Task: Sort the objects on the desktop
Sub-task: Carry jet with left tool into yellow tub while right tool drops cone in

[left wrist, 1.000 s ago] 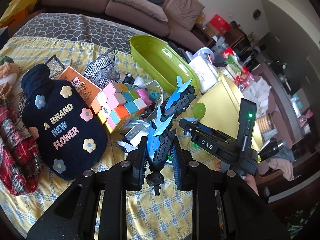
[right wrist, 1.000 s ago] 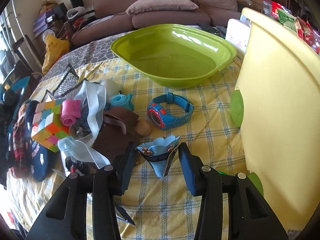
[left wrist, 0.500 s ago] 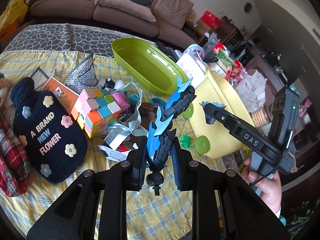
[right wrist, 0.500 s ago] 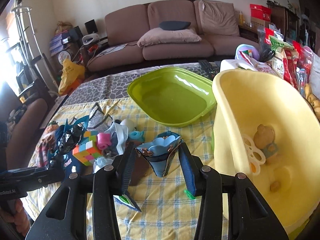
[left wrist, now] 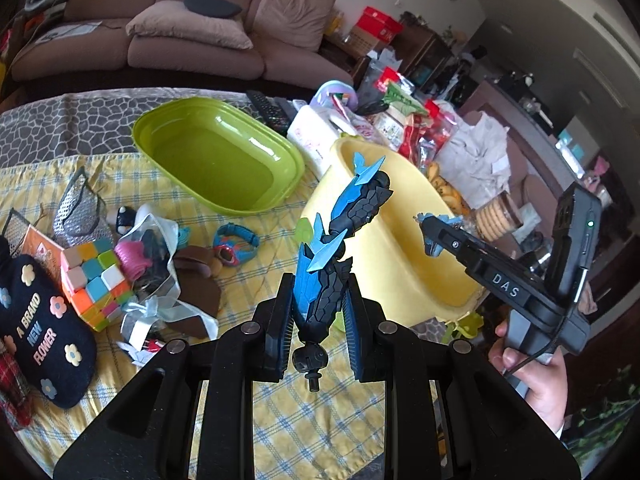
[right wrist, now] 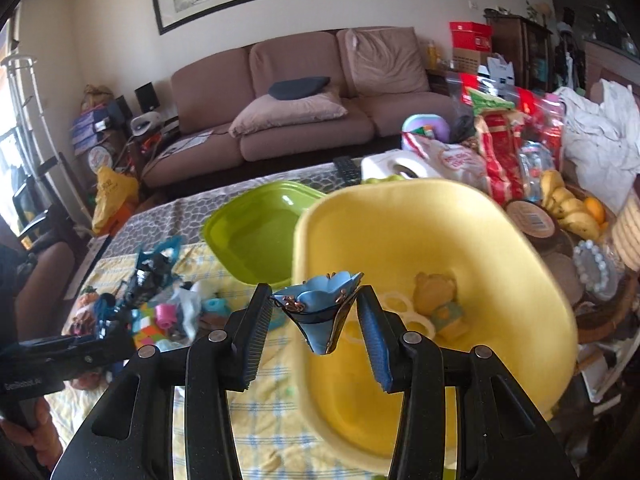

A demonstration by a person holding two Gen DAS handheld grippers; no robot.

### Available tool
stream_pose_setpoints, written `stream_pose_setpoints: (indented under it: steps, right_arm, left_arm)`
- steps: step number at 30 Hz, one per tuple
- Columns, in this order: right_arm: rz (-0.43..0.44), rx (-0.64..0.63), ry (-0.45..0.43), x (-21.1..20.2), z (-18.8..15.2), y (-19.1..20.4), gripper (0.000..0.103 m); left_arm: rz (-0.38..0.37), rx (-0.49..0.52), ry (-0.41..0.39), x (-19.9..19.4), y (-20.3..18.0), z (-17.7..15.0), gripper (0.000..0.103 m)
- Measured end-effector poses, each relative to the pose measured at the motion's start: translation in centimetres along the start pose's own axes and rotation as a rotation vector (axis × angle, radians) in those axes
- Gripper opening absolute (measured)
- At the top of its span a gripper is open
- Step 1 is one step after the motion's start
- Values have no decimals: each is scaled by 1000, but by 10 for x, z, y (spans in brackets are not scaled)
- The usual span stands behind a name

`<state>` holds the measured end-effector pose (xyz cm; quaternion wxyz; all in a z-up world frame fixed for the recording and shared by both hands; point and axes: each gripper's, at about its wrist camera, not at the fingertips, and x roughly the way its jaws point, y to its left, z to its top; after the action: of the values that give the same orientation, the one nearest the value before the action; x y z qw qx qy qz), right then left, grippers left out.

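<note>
Living room, brown sofa [left wrist: 192, 40] at the back; table under a yellow checked cloth [left wrist: 320, 420], cluttered. Compared with a second earlier, both hand-held tools had risen off the cloth and swung toward the yellow tub [right wrist: 500, 248] at the table's right edge.

Left gripper [left wrist: 316, 316]: fingers clenched on the blue-and-black toy figure [left wrist: 340, 240], held clear of the table, its tip now over the tub's near rim.

Right gripper [right wrist: 316, 320]: fingers grasping the blue flower clip [right wrist: 320, 304], now above the tub's interior, where a bear figure [right wrist: 434, 288] and white rings already lay.

Judgement: both items mid-transfer, release into the tub likely next.

Still unsorted on the cloth: colour cube [left wrist: 96, 272], blue watch [left wrist: 234, 244]. Beyond, the green basin [left wrist: 216, 160] stood empty.
</note>
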<state>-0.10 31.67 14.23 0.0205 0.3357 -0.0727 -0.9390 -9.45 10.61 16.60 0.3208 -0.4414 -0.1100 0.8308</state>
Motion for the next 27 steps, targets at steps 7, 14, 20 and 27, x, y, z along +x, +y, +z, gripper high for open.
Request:
stream_pose_setpoints:
  steps: [7, 14, 20, 27]
  right_arm:
    - [-83, 56, 52, 1, -12, -54, 45]
    - [-153, 8, 116, 10, -23, -68, 45]
    - [-174, 30, 104, 7, -25, -81, 64]
    - [-199, 110, 26, -13, -21, -100, 67]
  left_arm:
    - [-11, 87, 30, 39, -53, 22, 21]
    - [18, 172, 71, 73, -96, 38, 21]
    - [56, 229, 121, 98, -118, 36, 21]
    - [94, 285, 188, 125, -134, 25, 21]
